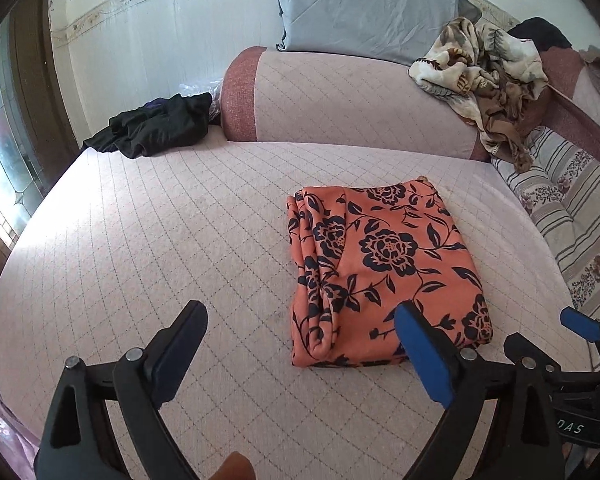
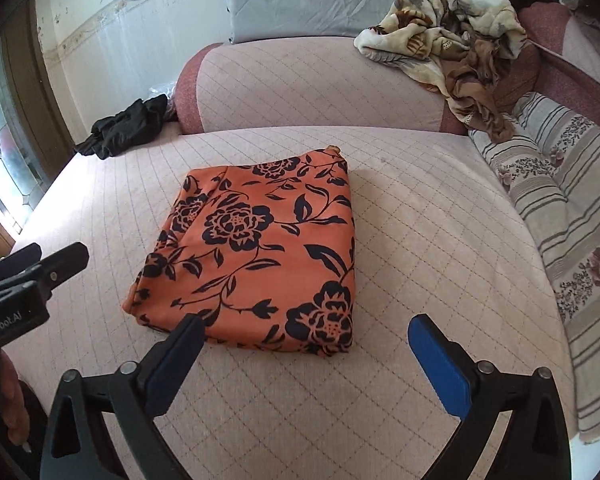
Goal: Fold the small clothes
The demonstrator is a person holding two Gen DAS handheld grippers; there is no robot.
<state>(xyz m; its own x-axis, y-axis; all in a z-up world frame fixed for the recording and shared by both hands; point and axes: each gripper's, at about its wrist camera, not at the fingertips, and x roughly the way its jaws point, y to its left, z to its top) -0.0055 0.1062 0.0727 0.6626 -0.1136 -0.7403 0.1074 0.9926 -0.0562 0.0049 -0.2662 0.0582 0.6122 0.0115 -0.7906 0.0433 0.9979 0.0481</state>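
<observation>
On the bed lies the folded garment. I hold both claws low, near its front edge: left gripper wide, empty; right gripper likewise. Only my right view shows the garment whole.

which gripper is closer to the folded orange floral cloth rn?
Right, slightly. The right gripper sits open straddling the near edge of the orange floral cloth. The left gripper is open too, mostly off its left edge, only the right finger overlapping it.
</observation>
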